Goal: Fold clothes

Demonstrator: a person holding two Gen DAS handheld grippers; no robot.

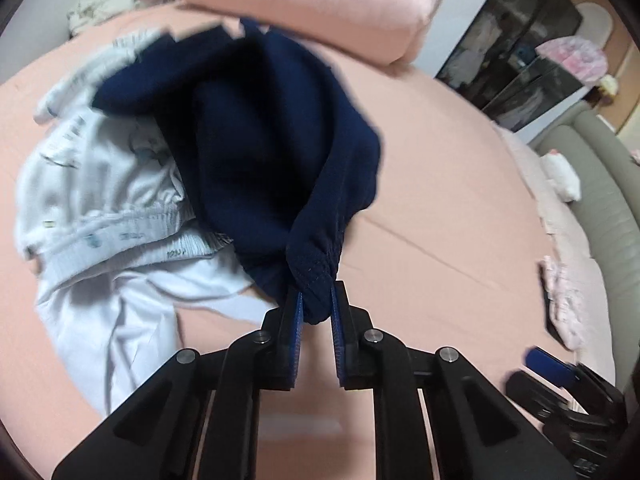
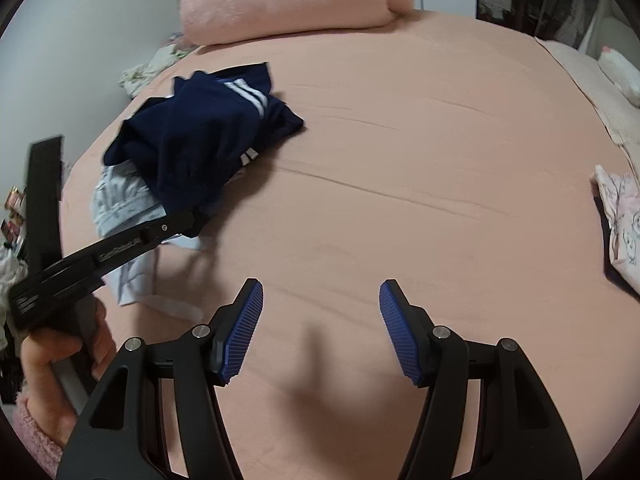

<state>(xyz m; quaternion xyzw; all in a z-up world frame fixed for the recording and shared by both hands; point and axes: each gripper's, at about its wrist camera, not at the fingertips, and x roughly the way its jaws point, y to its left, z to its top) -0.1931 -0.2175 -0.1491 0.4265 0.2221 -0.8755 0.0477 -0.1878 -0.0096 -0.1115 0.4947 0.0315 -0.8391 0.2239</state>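
My left gripper [image 1: 316, 300] is shut on a bunched edge of a navy garment [image 1: 260, 140] and pulls it up off the pink bed. In the right wrist view the navy garment [image 2: 192, 140] shows white stripes, and the left gripper [image 2: 192, 218] reaches into it from the left. Under it lie crumpled pale grey and white clothes [image 1: 100, 200], which also show in the right wrist view [image 2: 120, 204]. My right gripper [image 2: 321, 304] is open and empty, hovering over bare pink sheet to the right of the pile.
A pink pillow [image 1: 320, 0] lies at the head of the bed, also in the right wrist view [image 2: 288, 0]. A folded pink-white patterned garment [image 2: 620, 220] sits at the bed's right edge. A wall runs along the left; a dark cabinet [image 1: 520, 48] stands at the right.
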